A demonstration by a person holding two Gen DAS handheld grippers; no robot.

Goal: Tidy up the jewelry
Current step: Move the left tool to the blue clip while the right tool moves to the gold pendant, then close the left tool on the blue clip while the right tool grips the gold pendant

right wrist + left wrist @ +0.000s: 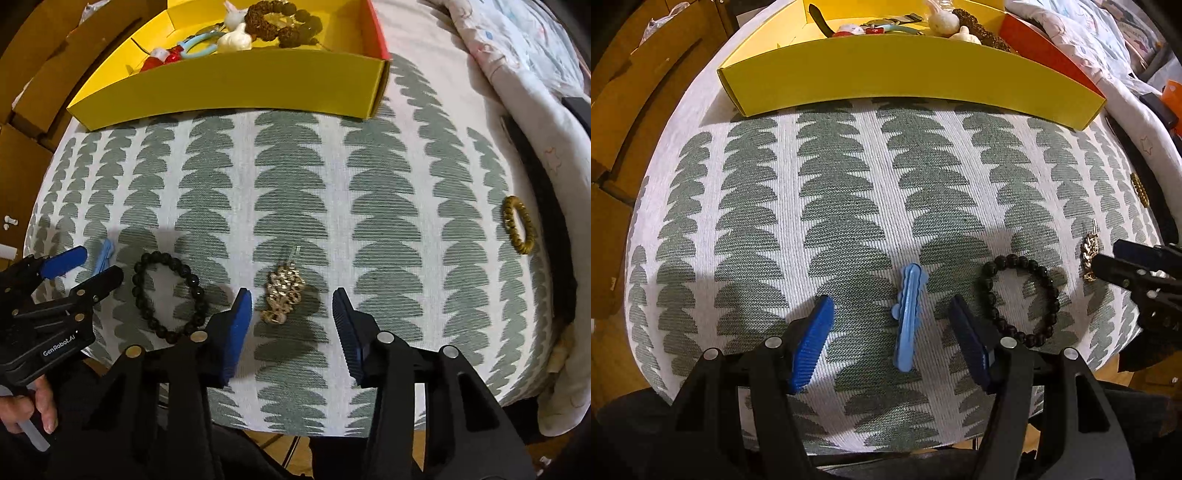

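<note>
Ribbed blue jaws apart on both grippers: left gripper astride smooth plastic clip, right gripper astride knobbly gold brooch.

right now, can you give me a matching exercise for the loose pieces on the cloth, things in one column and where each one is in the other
Things:
1. light blue plastic hair clip
2. black beaded bracelet
3. gold filigree hair pin
4. amber coiled hair tie

Places:
A. alone near the right edge of the patterned cloth
B. between the open left tongs
C. between the open right tongs
D. on the cloth between the hair clip and the hair pin

Pairs: 1-B, 2-D, 3-C, 4-A
</note>
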